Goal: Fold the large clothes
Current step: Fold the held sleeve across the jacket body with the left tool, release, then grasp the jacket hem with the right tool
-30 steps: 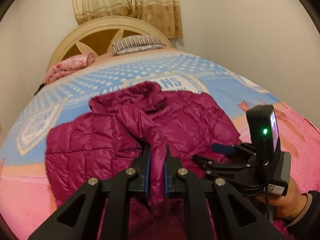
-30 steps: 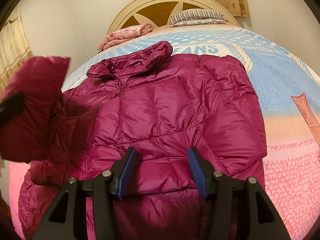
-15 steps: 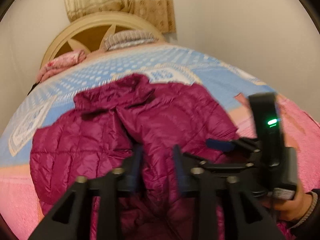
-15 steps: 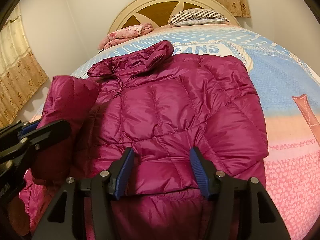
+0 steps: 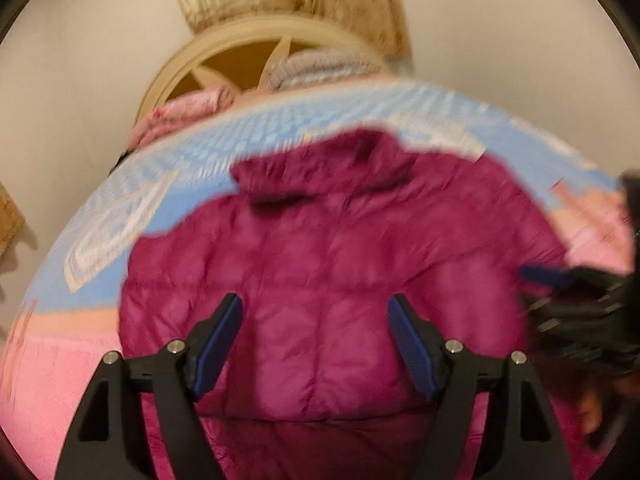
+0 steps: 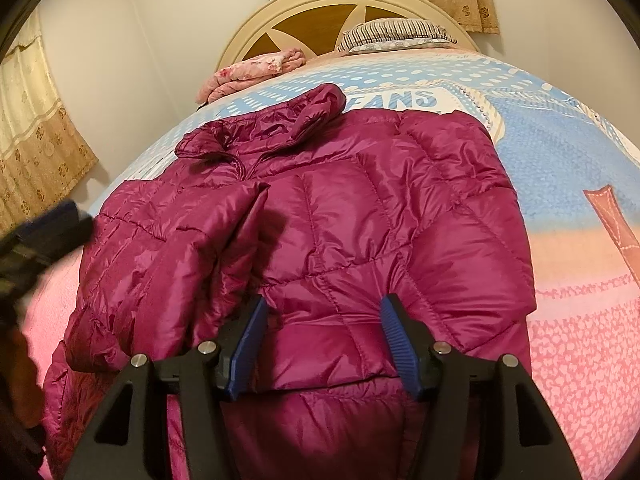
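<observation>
A magenta quilted puffer jacket [image 6: 360, 220] lies front-up on the bed, collar toward the headboard. Its left sleeve [image 6: 192, 264] is folded in over the chest. The left wrist view is blurred and shows the same jacket [image 5: 340, 280]. My left gripper [image 5: 316, 340] is open and empty above the jacket's lower part. It also shows at the left edge of the right wrist view [image 6: 40, 236]. My right gripper [image 6: 322, 344] is open and empty above the jacket's hem. It shows at the right edge of the left wrist view [image 5: 576, 300].
The bed [image 6: 560, 168] has a blue dotted and pink cover. A striped pillow [image 6: 396, 34] and a folded pink blanket [image 6: 256, 70] lie by the cream headboard [image 6: 320, 4]. Curtains [image 6: 32, 152] hang on the left wall.
My left gripper opened and let go of the sleeve, which now lies folded over the jacket's chest. The left gripper then pulled back to the left. The right gripper stayed still.
</observation>
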Available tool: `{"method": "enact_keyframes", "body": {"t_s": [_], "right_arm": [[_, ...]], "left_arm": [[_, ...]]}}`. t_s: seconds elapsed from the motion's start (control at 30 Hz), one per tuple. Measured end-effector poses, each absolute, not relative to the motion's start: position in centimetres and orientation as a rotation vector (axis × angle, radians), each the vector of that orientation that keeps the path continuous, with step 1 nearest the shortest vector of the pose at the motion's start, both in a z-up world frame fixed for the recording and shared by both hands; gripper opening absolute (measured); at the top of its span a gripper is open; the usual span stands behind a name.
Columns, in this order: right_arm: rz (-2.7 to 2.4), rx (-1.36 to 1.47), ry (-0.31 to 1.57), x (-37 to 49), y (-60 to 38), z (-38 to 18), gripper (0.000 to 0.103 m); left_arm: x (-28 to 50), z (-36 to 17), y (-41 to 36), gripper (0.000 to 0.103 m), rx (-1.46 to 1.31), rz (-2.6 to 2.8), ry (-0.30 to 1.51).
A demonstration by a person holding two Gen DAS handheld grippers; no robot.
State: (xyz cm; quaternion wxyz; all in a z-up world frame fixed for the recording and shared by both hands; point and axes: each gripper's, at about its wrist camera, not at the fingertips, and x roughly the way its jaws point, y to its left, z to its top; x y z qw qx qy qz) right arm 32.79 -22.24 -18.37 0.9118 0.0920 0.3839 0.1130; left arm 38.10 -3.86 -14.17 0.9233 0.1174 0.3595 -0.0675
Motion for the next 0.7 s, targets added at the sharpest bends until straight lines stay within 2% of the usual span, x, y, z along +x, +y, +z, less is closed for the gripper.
{"method": "enact_keyframes", "body": {"t_s": [0.13, 0.3, 0.5, 0.6, 0.7], "right_arm": [[0.168, 0.215, 0.731, 31.9, -23.2, -17.5, 0.060], [0.088, 0.201, 0.675, 30.1, -23.1, -14.8, 0.060], [0.262, 0.148, 0.628, 28.9, -17.3, -9.0, 0.060], [0.293, 0.101, 0.677, 29.9, -14.8, -9.3, 0.049], [0.311, 0.108, 0.718, 31.1, -14.1, -11.0, 0.037]], "left_arm": [[38.8, -16.5, -4.2, 0.078, 0.244, -0.133, 0.785], [38.8, -16.7, -4.3, 0.082, 0.249, -0.149, 0.784], [38.2, -15.2, -2.3, 0.082, 0.162, -0.157, 0.760], [37.5, -13.2, 0.3, 0.083, 0.113, -0.125, 0.708], [38.3, -11.7, 3.2, 0.094, 0.089, -0.059, 0.672]]}}
